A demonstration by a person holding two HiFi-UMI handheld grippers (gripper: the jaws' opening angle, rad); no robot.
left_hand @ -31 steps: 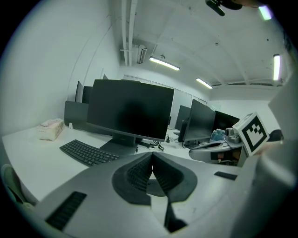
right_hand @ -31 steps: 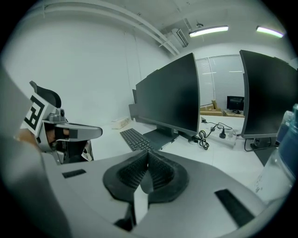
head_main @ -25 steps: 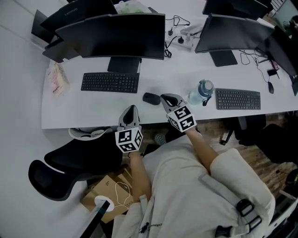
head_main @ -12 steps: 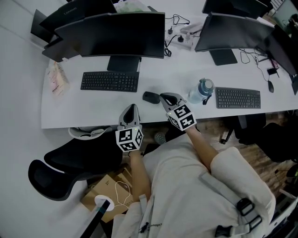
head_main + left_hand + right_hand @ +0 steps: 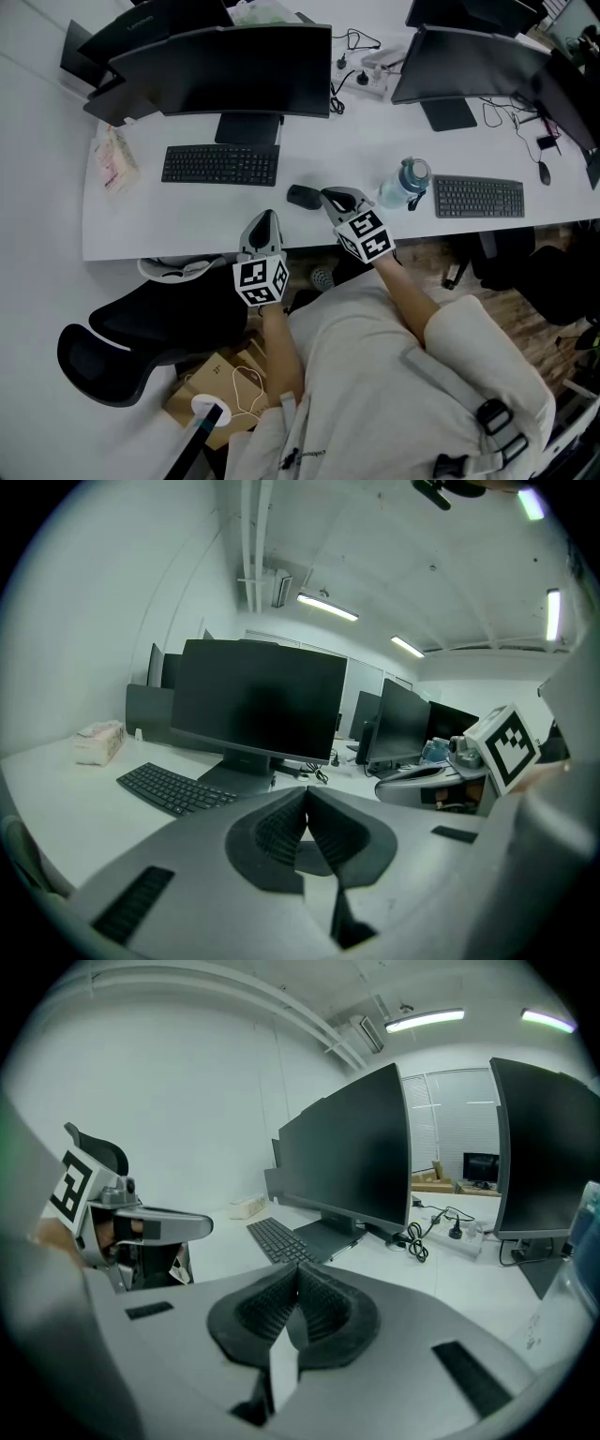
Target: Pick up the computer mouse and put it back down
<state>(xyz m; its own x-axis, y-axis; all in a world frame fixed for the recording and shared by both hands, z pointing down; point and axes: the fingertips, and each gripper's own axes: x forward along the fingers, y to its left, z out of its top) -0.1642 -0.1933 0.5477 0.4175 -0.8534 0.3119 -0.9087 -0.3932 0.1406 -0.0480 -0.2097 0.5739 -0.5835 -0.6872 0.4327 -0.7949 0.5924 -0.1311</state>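
Observation:
A black computer mouse lies on the white desk, right of the near keyboard. My right gripper hovers just right of the mouse, its tip close beside it, jaws shut with nothing between them. My left gripper sits lower left near the desk's front edge, also shut and empty. In the left gripper view the ribbed pads meet. The right gripper view shows its pads together too. The mouse is hidden in both gripper views.
A black monitor stands behind the keyboard. A blue water bottle and a second keyboard lie to the right, under another monitor. A tissue pack sits far left. A black office chair stands below the desk edge.

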